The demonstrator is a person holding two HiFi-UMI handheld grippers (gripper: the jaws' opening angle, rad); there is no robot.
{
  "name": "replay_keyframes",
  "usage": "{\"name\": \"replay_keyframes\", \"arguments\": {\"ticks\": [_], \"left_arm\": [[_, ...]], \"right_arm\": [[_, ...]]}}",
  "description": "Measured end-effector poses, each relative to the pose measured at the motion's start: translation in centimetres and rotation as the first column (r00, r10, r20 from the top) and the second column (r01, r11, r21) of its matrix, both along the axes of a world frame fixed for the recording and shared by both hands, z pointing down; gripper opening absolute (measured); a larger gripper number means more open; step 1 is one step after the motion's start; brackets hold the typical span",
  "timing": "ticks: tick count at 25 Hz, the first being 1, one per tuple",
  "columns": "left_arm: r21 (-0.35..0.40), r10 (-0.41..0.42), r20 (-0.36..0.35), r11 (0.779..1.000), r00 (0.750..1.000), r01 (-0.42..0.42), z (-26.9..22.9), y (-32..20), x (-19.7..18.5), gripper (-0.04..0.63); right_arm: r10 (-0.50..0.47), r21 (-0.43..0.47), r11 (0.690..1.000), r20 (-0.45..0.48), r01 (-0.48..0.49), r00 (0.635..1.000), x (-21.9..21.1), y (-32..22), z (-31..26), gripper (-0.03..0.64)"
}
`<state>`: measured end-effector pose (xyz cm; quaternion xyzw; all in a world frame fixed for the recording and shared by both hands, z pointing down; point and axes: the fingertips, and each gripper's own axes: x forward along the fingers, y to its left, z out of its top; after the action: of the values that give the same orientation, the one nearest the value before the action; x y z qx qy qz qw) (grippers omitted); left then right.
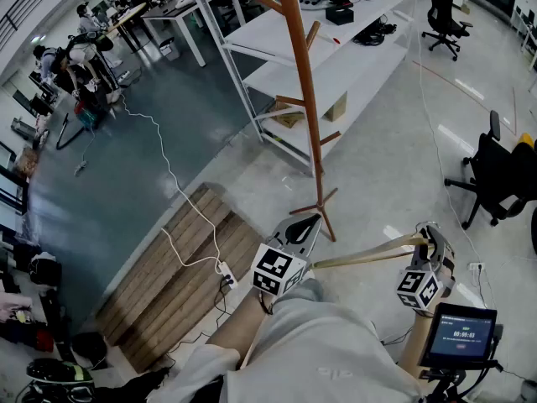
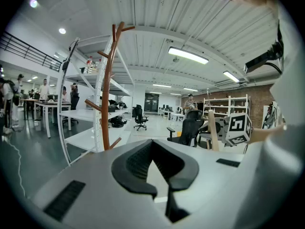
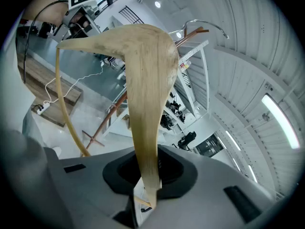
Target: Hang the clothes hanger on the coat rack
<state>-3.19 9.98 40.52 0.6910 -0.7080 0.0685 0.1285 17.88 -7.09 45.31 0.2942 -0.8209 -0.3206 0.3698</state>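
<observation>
The brown wooden coat rack (image 1: pixel 304 82) stands on the floor ahead, its feet (image 1: pixel 323 210) just beyond my grippers. My right gripper (image 1: pixel 432 240) is shut on one end of a pale wooden clothes hanger (image 1: pixel 369 254), which reaches left towards the left gripper. In the right gripper view the hanger (image 3: pixel 143 80) rises from the jaws (image 3: pixel 148 185). Its metal hook (image 3: pixel 209 25) is at the top and the coat rack (image 3: pixel 114 111) stands behind it. My left gripper (image 1: pixel 315 219) is shut and holds nothing; its view shows the coat rack (image 2: pixel 107 89) to the left of the gripper (image 2: pixel 152 143).
White shelving (image 1: pixel 336 65) stands right behind the coat rack. A wooden pallet (image 1: pixel 180 275) with a power strip (image 1: pixel 225 277) and white cable lies to the left. A black office chair (image 1: pixel 495 175) is on the right. A small screen (image 1: pixel 460 336) sits at the lower right. People work at far tables.
</observation>
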Motion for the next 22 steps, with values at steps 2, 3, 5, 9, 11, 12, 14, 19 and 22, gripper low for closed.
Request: {"name": "replay_keyframes", "arguments": {"ticks": [2,3,5,9,11,12,14,19,22], "left_arm": [[0.006,0.016,0.014,1.0,1.0,-0.016,-0.8,-1.4,-2.6,0.008],[0.009,0.022,0.021,1.0,1.0,-0.022,-1.2,-2.1,-3.9,0.008],[0.013,0.024,0.03,1.0,0.999,-0.025,-1.8,-3.6,-6.5,0.008],[0.013,0.008,0.032,1.0,0.999,-0.008,-2.1,-5.8,-9.6,0.006],[0.006,-0.008,0.031,1.0,0.999,0.008,-2.0,-6.6,-10.3,0.006],[0.002,-0.02,0.027,1.0,0.999,0.02,-2.0,-6.9,-10.7,0.006],[-0.001,-0.046,0.018,0.999,0.999,0.046,-2.0,-7.4,-11.3,0.008],[-0.008,-0.089,0.012,0.996,0.996,0.089,-1.7,-8.8,-11.6,0.006],[-0.016,-0.108,0.007,0.994,0.994,0.108,-1.2,-9.3,-11.6,0.008]], "right_arm": [[0.011,0.003,1.0,0.02,-0.011,1.0,-2.7,-1.1,-0.5,0.058],[0.017,0.004,1.0,0.029,-0.017,0.999,-4.1,-1.8,-0.7,0.058],[0.021,-0.001,1.0,0.038,-0.021,0.999,-6.8,-3.3,-1.0,0.058],[-0.018,-0.002,1.0,0.025,0.018,1.0,-11.3,-5.8,-1.3,0.058],[-0.046,-0.005,0.999,0.019,0.047,0.999,-13.0,-6.9,-1.5,0.06],[-0.062,-0.009,0.998,0.017,0.062,0.998,-13.8,-7.4,-1.5,0.058],[-0.095,-0.014,0.995,0.016,0.095,0.995,-15.1,-8.4,-1.5,0.058],[-0.152,-0.035,0.988,0.015,0.152,0.988,-17.2,-10.7,-0.8,0.058],[-0.182,-0.046,0.982,0.008,0.182,0.983,-18.1,-11.4,-0.2,0.058]]}}
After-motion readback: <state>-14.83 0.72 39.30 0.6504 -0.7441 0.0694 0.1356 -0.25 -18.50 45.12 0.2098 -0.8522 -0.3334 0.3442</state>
